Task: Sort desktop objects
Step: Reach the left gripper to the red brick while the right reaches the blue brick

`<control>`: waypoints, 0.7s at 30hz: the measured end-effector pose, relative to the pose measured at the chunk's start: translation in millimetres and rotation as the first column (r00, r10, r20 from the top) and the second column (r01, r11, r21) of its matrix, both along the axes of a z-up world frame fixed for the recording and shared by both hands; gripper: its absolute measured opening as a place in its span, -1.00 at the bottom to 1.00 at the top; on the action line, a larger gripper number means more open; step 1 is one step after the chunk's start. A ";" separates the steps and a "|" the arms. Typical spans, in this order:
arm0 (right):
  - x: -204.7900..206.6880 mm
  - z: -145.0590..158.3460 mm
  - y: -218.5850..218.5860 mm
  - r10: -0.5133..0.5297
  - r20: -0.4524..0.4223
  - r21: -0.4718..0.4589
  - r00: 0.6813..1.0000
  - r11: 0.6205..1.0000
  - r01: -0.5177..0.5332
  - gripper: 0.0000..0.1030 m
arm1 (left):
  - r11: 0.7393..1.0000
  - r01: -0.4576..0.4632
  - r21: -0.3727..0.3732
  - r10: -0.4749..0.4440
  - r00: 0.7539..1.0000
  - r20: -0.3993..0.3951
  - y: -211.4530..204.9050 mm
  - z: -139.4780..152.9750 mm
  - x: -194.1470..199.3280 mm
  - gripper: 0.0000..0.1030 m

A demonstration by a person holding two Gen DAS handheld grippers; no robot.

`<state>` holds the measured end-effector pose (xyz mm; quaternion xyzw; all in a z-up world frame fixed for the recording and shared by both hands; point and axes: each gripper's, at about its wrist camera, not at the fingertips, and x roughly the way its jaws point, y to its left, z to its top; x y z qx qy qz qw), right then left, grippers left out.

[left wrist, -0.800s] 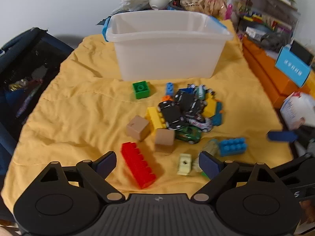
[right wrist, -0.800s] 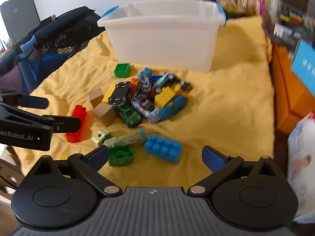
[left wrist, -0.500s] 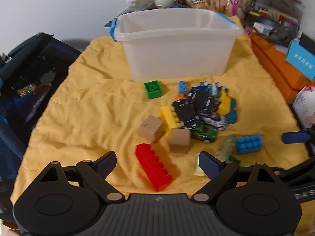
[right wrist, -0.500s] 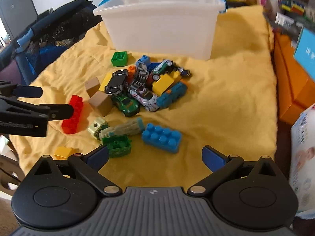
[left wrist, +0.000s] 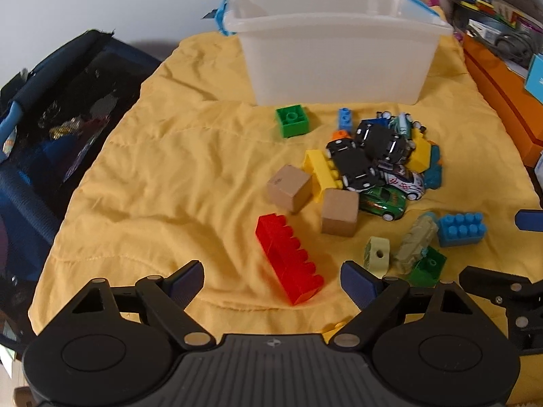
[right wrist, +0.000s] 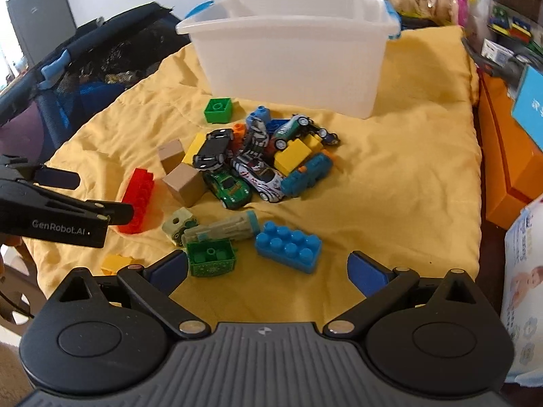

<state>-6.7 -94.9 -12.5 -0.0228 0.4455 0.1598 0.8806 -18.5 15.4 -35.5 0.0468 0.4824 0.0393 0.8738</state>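
Both grippers hover low over the near edge of the yellow cloth (left wrist: pixel 169 169), jaws spread wide and holding nothing. The left gripper (left wrist: pixel 271 281) points at the red brick (left wrist: pixel 288 257); the right gripper (right wrist: pixel 268 268) faces the blue brick (right wrist: pixel 288 246). Toy cars (right wrist: pixel 237 166) and blocks lie heaped mid-cloth, before the white bin (right wrist: pixel 292 54) at the far edge.
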 end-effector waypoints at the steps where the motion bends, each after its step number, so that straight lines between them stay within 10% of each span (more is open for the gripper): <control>1: -0.5 -0.1 0.8 0.003 0.000 -0.002 1.000 1.000 -0.003 0.97 | 1.000 -0.004 -0.004 0.004 1.000 -0.004 1.2 -0.7 0.0 0.75; 11: -5.5 -5.7 0.7 0.025 -0.021 0.006 0.999 1.000 -0.025 0.77 | 0.999 0.004 -0.038 -0.005 1.000 -0.030 1.2 -7.9 -9.2 0.50; 16: -12.9 -7.4 3.5 0.090 -0.004 0.028 0.996 0.996 -0.090 0.38 | 0.996 0.058 -0.064 -0.060 0.998 -0.034 -2.4 -12.8 -22.9 0.02; 21: -13.8 -8.4 14.7 0.158 0.009 0.006 0.987 0.987 -0.158 -0.04 | 0.992 0.074 -0.106 -0.078 0.996 -0.040 -3.4 -13.9 -32.5 0.02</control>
